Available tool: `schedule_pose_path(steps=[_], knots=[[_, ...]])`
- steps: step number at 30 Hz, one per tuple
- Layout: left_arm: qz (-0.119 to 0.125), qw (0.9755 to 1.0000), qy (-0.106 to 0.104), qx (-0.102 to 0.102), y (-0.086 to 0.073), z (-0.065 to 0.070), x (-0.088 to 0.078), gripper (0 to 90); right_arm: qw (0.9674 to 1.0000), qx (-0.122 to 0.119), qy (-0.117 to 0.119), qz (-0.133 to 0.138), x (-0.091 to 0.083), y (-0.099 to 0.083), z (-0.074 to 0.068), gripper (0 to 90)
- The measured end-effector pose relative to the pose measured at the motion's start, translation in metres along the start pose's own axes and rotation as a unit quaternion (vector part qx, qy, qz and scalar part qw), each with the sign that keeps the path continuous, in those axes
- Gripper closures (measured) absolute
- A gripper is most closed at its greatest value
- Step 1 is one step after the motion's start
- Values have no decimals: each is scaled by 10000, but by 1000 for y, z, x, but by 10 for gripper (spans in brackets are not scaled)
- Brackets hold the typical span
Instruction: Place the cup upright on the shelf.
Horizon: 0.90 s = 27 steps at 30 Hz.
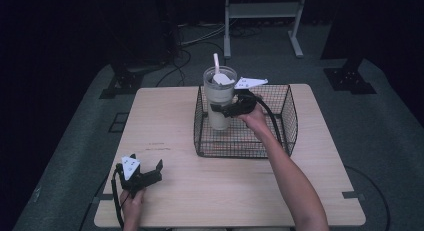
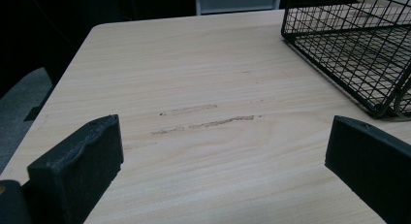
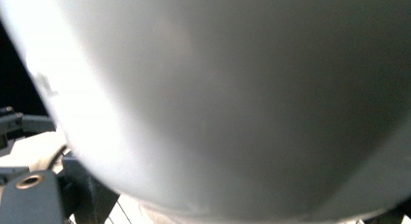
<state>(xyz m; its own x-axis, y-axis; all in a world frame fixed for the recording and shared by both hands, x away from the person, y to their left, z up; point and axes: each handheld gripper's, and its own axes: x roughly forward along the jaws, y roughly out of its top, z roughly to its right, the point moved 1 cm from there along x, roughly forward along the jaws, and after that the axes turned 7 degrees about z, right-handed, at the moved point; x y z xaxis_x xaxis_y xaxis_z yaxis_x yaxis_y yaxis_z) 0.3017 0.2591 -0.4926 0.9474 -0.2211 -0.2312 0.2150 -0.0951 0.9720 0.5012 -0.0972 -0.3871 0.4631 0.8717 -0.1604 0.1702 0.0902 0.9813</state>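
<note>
Right gripper [image 1: 225, 110] clamped on the upright tumbler [image 1: 219, 98], standing inside the wire basket [image 1: 285, 122] at its far-left corner. Long axis vertical, so straight up to clear. Left gripper [image 1: 145, 167] open, idle near-left on the surface [image 1: 165, 121].

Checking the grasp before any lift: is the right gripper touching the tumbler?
Touching. In the high view the right gripper has its jaws clamped around the tumbler inside the wire basket; its own view shows the tumbler wall pressed close.

Right claw [image 1: 223, 110] grips a tall tumbler [image 1: 219, 98] inside a wire basket [image 1: 285, 122]; left claw [image 1: 146, 167] rests open near-left on the tabletop [image 1: 225, 191]
</note>
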Motion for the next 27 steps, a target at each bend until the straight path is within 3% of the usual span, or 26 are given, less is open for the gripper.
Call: schedule_pose_path(steps=[6,15,24,27], knots=[[2,10000,4,-3,0,0,0,0,9998,88,-13,-177,3,-13,6,91],[15,10000,5,-10,0,0,0,0,9990,27,7,-436,10,-22,9,91],[20,10000,1,-20,0,0,0,0,9973,74,233,-694,18,-29,13,91],[22,10000,-2,-44,0,0,0,0,9962,-63,237,-837,19,-31,13,91]])
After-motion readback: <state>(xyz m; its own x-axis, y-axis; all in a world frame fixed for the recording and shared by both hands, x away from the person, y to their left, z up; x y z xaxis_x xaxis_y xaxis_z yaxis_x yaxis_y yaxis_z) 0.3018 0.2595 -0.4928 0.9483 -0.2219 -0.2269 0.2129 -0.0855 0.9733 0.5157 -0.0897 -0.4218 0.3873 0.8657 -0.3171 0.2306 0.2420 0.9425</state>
